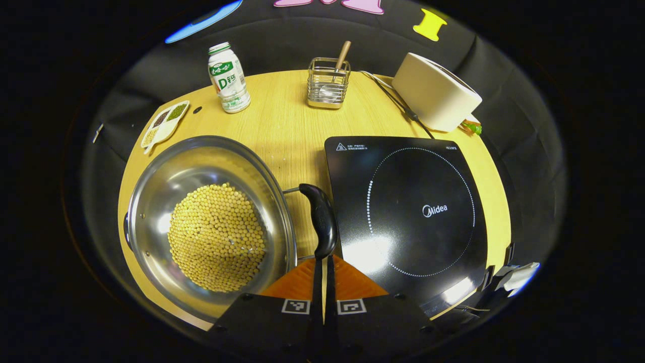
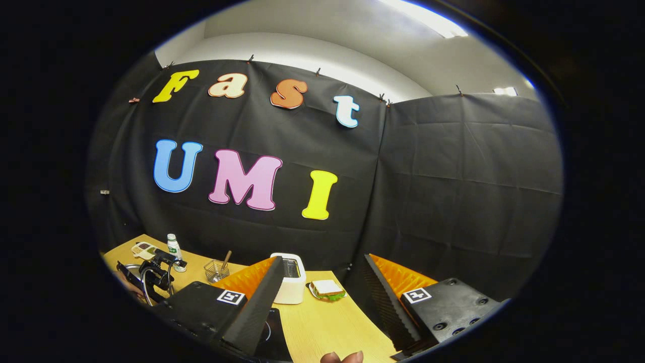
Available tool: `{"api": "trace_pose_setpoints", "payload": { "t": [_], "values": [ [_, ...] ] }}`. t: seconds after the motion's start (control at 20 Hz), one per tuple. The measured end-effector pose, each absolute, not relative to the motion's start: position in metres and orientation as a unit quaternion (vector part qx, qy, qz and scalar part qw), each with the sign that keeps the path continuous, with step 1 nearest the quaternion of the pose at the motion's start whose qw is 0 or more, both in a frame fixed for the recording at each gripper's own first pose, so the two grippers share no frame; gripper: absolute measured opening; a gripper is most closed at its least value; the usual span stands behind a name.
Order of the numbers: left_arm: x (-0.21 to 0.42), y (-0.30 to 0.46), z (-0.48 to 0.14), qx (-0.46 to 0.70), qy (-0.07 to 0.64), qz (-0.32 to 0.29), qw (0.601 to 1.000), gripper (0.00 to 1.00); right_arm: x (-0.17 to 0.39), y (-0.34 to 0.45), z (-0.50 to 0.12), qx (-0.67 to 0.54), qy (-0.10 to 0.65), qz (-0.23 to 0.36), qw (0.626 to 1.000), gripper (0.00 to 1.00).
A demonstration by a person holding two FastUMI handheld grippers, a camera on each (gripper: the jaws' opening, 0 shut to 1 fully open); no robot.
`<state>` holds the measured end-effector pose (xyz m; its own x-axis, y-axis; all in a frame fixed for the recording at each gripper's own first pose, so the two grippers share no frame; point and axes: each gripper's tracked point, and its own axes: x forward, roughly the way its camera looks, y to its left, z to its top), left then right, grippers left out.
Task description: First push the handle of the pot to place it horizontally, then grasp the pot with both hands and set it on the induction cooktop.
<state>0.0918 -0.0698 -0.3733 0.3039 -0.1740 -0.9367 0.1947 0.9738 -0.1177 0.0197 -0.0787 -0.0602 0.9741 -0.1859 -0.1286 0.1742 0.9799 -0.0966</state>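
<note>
Left gripper: nearest the lens in the left gripper view, fingers pressed together with nothing between them, tips at the near end of the pot handle; a closed pair makes a firm blunt pusher, which fits the handle-turning step.
Table: pale wood, carrying everything within reach of both hands.
Induction cooktop: black glass slab just right of the pot, its ring bare, so the pot has a short sideways trip.
Pot: steel, on the table left of the cooktop, with a mound of yellow beans inside; that load is probably why a two-handed lift is asked for.
Toaster: white, at the far right corner, clear of the working area.
Pot handle: dark, running from far to near along the cooktop's left edge, so by my reading not yet horizontal.
Right gripper: in the right gripper view, fingers spread wide, raised and aimed at the booth wall, seemingly waiting for its half of the lift.
Bottle, wire holder, small dish: parked along the far edge.
</note>
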Motion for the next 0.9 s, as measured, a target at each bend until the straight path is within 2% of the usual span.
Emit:
{"api": "trace_pose_setpoints", "payload": {
  "t": [0.3,0.45,0.55,0.75,0.8,0.9],
  "values": [
    [0.071,-0.077,-0.362,0.021,0.568,-0.145,0.810,0.05,0.018,-0.070,-0.077,-0.036,0.092,-0.087,0.991,0.98],
    [0.059,-0.079,-0.341,0.012,0.536,-0.171,0.826,0.07,0.017,-0.056,-0.089,-0.019,0.112,-0.077,0.991,0.98],
    [0.053,-0.071,-0.325,0.007,0.511,-0.181,0.840,0.27,0.019,-0.039,-0.094,-0.013,0.117,-0.060,0.991,0.98],
    [0.045,-0.033,-0.293,0.002,0.468,-0.163,0.868,0.96,0.023,-0.001,-0.112,-0.010,0.136,-0.026,0.990,0.98],
    [0.044,-0.020,-0.285,-0.005,0.456,-0.155,0.876,0.99,0.024,0.014,-0.119,-0.001,0.146,-0.009,0.989,0.98],
    [0.045,0.005,-0.267,-0.020,0.433,-0.143,0.890,0.95,0.025,0.048,-0.135,0.026,0.174,0.030,0.984,0.98]
  ]
}}
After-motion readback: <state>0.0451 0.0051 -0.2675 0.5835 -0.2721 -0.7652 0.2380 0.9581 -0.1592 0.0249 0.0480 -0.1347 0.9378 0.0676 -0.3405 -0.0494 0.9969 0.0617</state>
